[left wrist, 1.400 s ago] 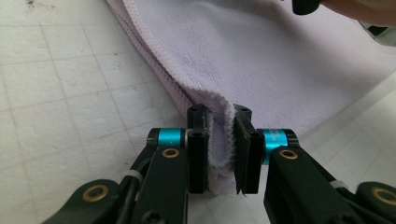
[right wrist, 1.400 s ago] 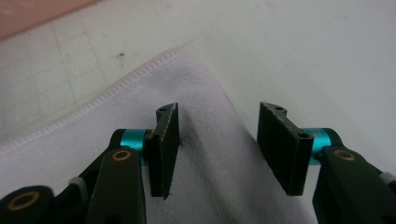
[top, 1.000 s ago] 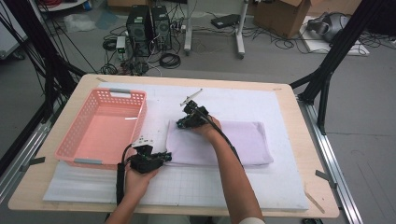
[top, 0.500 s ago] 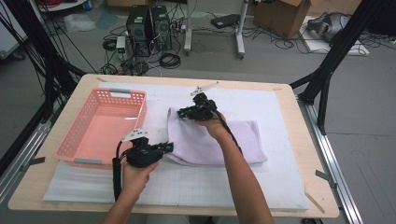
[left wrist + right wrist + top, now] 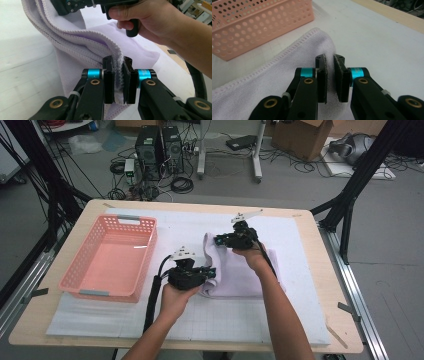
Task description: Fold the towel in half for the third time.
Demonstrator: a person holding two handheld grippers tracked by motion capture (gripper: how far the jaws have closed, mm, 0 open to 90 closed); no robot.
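Note:
A pale lilac towel lies folded on the white mat in the middle of the table. Its left edge is lifted off the mat between both grippers. My left gripper pinches the near left corner; in the left gripper view the stitched hem runs between the jaws of my left gripper. At the far left corner my right gripper is closed on the towel, and the right gripper view shows cloth bunched between the jaws of my right gripper.
A pink perforated basket stands on the left part of the mat, its wall close by in the right gripper view. The wooden table edge frames the mat. Cables and computer towers sit on the floor beyond.
Both grippers have carried the towel's left edge up and to the right, folding it over. The left gripper moved right from the basket side; the right one moved farther back.

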